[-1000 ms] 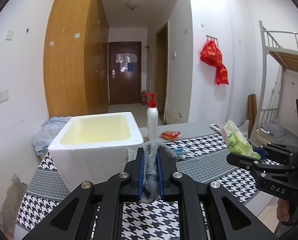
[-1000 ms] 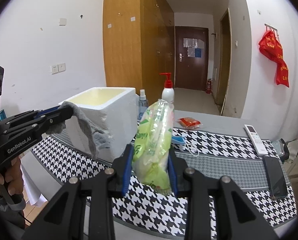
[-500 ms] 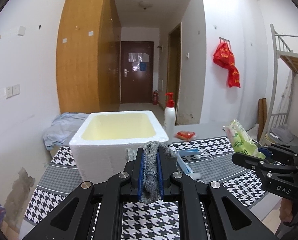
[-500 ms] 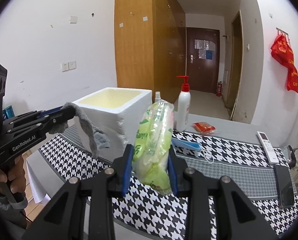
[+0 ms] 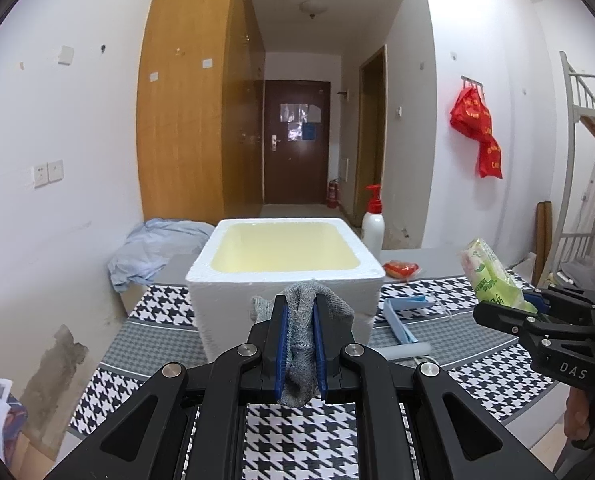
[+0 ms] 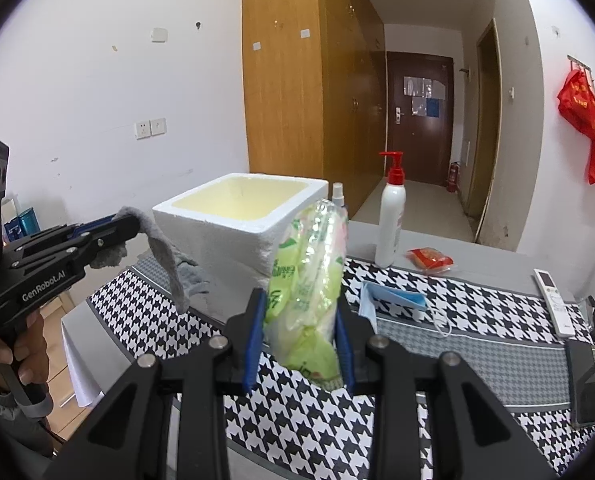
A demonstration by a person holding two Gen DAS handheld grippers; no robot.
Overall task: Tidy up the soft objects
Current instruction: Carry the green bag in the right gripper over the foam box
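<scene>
Both soft things lifted, box now square ahead of you

On the left, your left gripper (image 5: 299, 344) is clamped on the limp grey knitted cloth (image 5: 301, 320), which hangs above the houndstooth tablecloth (image 5: 297, 440); over the last second the open white foam box (image 5: 283, 256) has slid from left of centre to straight ahead, so I judge the cloth is nearly lined up for dropping in. To the right, your right gripper (image 6: 299, 340) stays pinched on the green plastic tissue pack (image 6: 307, 276), held up beside the box, waiting its turn
</scene>
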